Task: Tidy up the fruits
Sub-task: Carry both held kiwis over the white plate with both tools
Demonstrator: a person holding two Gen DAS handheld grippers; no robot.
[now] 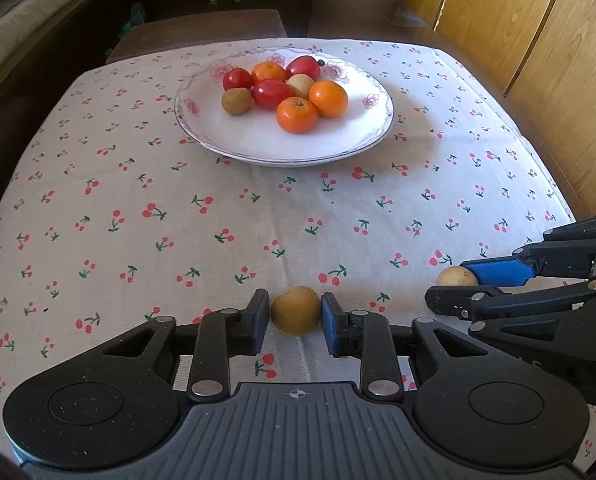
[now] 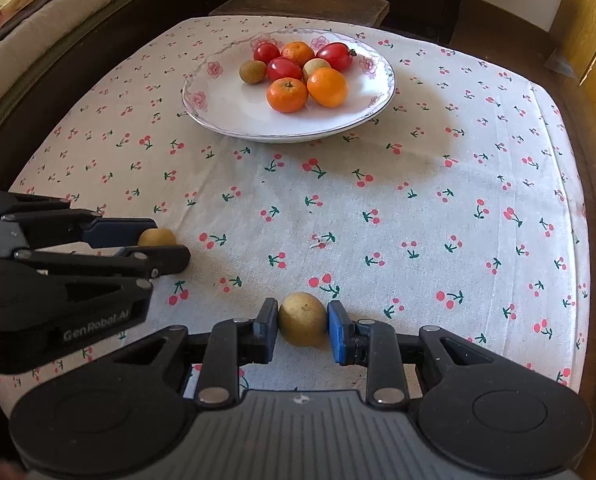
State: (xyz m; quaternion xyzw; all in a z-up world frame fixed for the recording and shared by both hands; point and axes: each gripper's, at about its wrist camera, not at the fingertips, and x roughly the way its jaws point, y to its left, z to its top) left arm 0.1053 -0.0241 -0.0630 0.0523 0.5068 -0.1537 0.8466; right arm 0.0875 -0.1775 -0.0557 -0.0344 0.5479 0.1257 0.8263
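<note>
Low in each wrist view, the left gripper (image 1: 295,318) pinches a small round tan-brown fruit (image 1: 296,310) between its fingers and the right gripper (image 2: 303,326) pinches a yellowish round fruit (image 2: 303,319), both on the cherry-print tabletop (image 1: 218,220), below the white floral plate (image 1: 258,144) of fruit.

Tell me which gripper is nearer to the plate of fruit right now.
Neither clearly. The left gripper and right gripper sit side by side at the near edge of the tablecloth, each closed on a small brown fruit, with the plate far ahead of both.
</note>
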